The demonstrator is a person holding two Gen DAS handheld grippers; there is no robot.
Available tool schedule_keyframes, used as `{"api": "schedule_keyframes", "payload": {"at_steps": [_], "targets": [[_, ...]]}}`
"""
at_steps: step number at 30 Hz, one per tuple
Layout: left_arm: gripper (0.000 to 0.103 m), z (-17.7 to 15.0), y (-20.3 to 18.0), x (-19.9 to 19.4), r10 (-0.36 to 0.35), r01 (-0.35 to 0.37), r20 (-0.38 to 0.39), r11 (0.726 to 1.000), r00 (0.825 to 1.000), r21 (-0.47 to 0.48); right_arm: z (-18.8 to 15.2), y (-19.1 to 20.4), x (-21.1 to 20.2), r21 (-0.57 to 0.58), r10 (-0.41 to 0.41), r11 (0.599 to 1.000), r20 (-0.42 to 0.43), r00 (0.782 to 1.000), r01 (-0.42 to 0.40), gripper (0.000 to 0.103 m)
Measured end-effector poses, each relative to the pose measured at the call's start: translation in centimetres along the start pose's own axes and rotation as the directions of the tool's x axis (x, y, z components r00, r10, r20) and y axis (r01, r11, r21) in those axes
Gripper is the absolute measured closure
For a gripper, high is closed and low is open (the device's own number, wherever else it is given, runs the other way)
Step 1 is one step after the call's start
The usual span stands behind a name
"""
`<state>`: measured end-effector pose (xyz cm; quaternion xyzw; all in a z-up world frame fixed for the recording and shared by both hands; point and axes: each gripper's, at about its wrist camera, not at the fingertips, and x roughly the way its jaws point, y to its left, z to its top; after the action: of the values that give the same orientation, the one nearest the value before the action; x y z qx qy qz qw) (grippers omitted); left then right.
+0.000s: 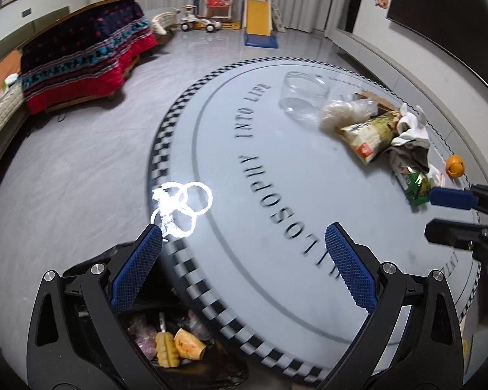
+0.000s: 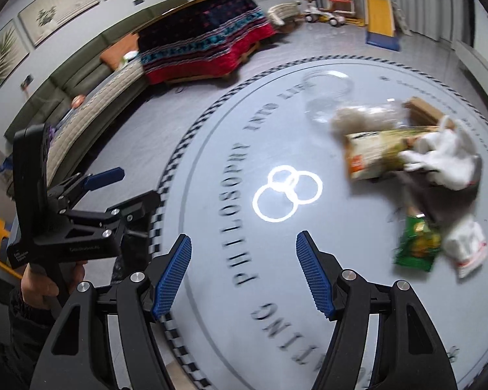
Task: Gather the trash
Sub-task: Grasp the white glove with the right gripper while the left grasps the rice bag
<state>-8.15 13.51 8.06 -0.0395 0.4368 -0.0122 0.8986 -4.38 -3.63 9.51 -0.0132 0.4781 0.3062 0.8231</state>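
A pile of trash lies at the far right of the round grey table (image 1: 276, 260): a yellow-green snack bag (image 1: 371, 133), a small green snack bag (image 1: 416, 185), white tissue (image 1: 413, 128), a clear plastic tub (image 1: 304, 94) and an orange peel (image 1: 454, 165). My left gripper (image 1: 244, 229) hangs open and empty over the table's near edge, above a black trash bag (image 1: 179, 347) that holds wrappers. My right gripper (image 2: 244, 237) is open and empty over the table's middle, short of the green bag (image 2: 416, 243) and yellow-green bag (image 2: 374, 152). Each gripper shows in the other's view: right gripper (image 1: 439, 216), left gripper (image 2: 140, 183).
A low table under a red and dark patterned blanket (image 1: 88, 55) stands across the floor, with a sofa (image 2: 81, 78) along the wall. A toy slide (image 1: 258, 19) and ride-on car (image 1: 200, 24) stand at the back. A hand (image 2: 42, 282) holds the left gripper.
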Motion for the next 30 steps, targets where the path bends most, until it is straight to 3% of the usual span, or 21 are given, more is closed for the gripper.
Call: {"api": "schedule_keyframes", "payload": {"at_steps": [10,19,22,24,27,30], "targets": [[0.006,4.9,-6.7,3.8,-0.093,0.095,-0.021,0.992,0.995,0.082,4.0,-10.8,-0.7,0.085,-0.225,0.971,0.015,0.974,0.223,0.035],[0.006,7.7,-11.2,7.6,-0.139,0.147,-0.062,0.978,0.988,0.148,5.7,-14.3,2.5,0.043,-0.292,0.955,-0.059,0.955,0.294,0.040],[0.006,8.8,-11.8,7.9,-0.153,0.161,-0.057,0.974,0.987,0.157,6.0,-15.0,3.6,0.026,-0.284,0.957,-0.102,0.953,0.288,0.052],[0.006,9.6,-11.8,8.3,-0.156,0.164,-0.062,0.975,0.986,0.150,6.0,-15.3,4.1,0.023,-0.272,0.961,-0.124,0.954,0.277,0.072],[0.006,10.5,-11.7,9.1,-0.159,0.167,-0.073,0.977,0.985,0.134,6.0,-15.9,3.7,0.046,-0.247,0.966,-0.123,0.961,0.254,0.093],[0.006,11.5,-12.0,10.4,-0.174,0.184,-0.094,0.978,0.980,0.100,6.3,-16.2,2.3,0.064,-0.235,0.968,-0.095,0.967,0.241,0.095]]}}
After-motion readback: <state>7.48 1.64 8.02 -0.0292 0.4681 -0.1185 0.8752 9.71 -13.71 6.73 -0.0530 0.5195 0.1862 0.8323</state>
